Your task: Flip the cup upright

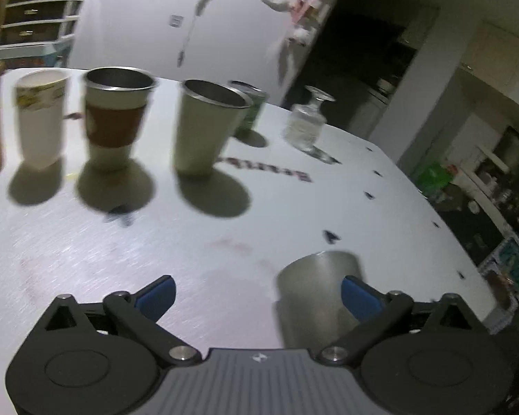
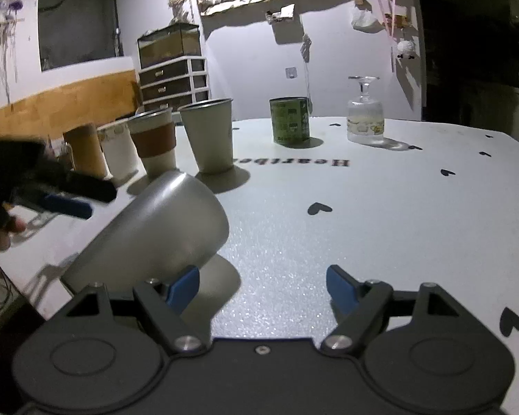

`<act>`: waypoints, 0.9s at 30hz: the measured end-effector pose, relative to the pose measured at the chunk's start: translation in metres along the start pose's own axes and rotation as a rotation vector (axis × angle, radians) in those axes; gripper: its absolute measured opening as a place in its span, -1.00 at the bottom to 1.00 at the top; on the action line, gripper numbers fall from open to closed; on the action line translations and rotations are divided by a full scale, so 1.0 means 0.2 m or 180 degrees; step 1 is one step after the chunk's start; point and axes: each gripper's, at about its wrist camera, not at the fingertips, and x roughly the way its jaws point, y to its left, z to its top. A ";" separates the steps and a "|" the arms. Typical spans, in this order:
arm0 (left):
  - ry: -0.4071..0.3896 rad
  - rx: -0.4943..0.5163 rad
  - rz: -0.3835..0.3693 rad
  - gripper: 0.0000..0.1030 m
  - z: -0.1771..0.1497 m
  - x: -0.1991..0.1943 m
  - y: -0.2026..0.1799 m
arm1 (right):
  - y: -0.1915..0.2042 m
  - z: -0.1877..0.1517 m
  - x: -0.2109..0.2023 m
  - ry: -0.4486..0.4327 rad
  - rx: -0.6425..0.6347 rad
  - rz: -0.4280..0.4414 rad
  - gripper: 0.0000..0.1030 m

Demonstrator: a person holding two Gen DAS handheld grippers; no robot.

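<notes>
- Right wrist view shows a white table (image 2: 380,207) with a speckled top, small black hearts printed across it and a dark word printed near the middle.
- Behind the table stands a white wall with a drawer unit (image 2: 173,79) against it and a wooden panel to the left.
- Along the far edge of the table stand a brown cup (image 2: 84,150), a white paper cup (image 2: 117,152), a cup with a brown sleeve (image 2: 154,141) and a pale metal tumbler (image 2: 209,133), all mouth up.
- Further right on the far edge are a green can (image 2: 290,121) and a stemmed glass (image 2: 365,114) standing upside down.
- Nearest the front edge, the steel cup (image 2: 155,231) is tilted, its closed base raised toward the middle of the table; its mouth end is hidden behind the gripper body.
- Its surface is plain brushed metal with a bright highlight.
- Right gripper (image 2: 263,288) is spread wide and grips nothing; its left blue pad sits just beside the cup.
- Left gripper (image 1: 257,297) is also spread wide, with the steel cup (image 1: 315,297) behind its right pad; contact cannot be told.
</notes>
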 end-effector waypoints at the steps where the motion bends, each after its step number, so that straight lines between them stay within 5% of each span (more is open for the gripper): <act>1: 0.0082 0.0004 -0.0083 0.91 0.02 0.02 -0.02 | 0.00 0.00 0.00 -0.0005 0.0010 0.0004 0.58; 5: 0.0534 -0.0034 -0.0349 0.84 0.10 0.15 -0.09 | 0.00 0.00 0.00 -0.0008 0.0038 0.0052 0.58; 9: 0.0848 -0.0063 -0.0262 0.84 0.13 0.28 -0.15 | 0.00 0.00 0.01 -0.0014 0.0056 0.0096 0.58; 14: 0.1002 -0.0040 -0.0102 0.83 0.15 0.38 -0.16 | -0.01 -0.01 0.00 -0.0037 0.0075 0.0128 0.58; 18: 0.1064 0.0020 -0.0091 0.53 0.13 0.40 -0.16 | -0.01 -0.01 0.00 -0.0046 0.0095 0.0137 0.58; 23: 0.0856 0.0112 -0.0091 0.48 0.11 0.32 -0.14 | -0.02 -0.01 0.00 -0.0066 0.0098 0.0127 0.58; 27: 0.0332 0.0371 0.0145 0.48 0.10 0.13 -0.13 | -0.02 -0.01 0.00 -0.0075 0.0098 0.0117 0.58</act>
